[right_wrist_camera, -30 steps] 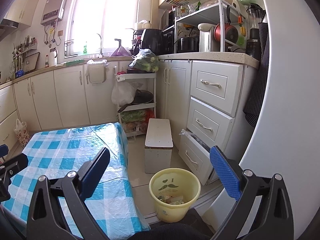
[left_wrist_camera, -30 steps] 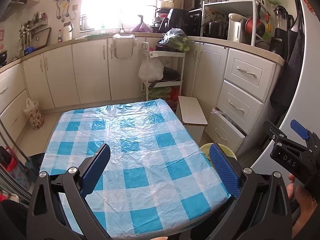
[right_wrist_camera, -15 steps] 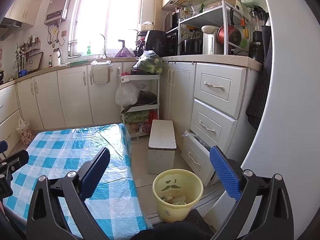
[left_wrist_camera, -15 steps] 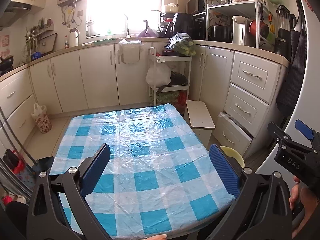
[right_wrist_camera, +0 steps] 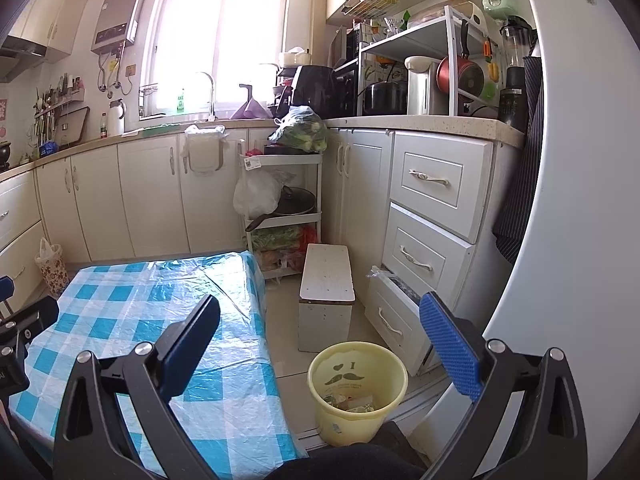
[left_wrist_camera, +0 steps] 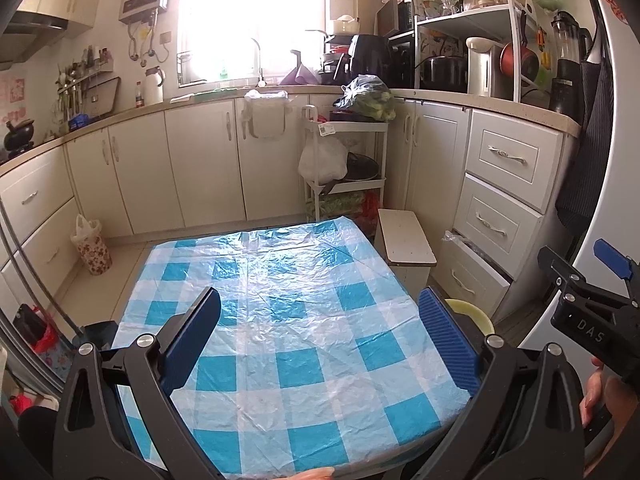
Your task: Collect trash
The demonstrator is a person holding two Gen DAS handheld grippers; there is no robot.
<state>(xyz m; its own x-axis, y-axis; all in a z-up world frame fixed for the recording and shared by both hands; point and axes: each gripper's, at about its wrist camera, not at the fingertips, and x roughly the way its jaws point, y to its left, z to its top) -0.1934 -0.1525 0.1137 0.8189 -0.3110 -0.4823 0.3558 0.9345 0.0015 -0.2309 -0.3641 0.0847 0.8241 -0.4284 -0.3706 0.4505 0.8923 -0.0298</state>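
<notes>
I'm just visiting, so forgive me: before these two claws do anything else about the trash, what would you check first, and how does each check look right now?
1. Left gripper empty and open: ok, nothing between its fingers.
2. Right gripper empty and open: ok.
3. Yellow bin upright and reachable: ok, it stands on the floor beside the table, with scraps already inside.
4. Trash left on the checked tablecloth: none visible in either view.
5. Trash elsewhere, such as on the floor under the table: cannot tell, hidden.
6. Path clear near the bin: not ok; the white stool and the open bottom drawer crowd it.
</notes>
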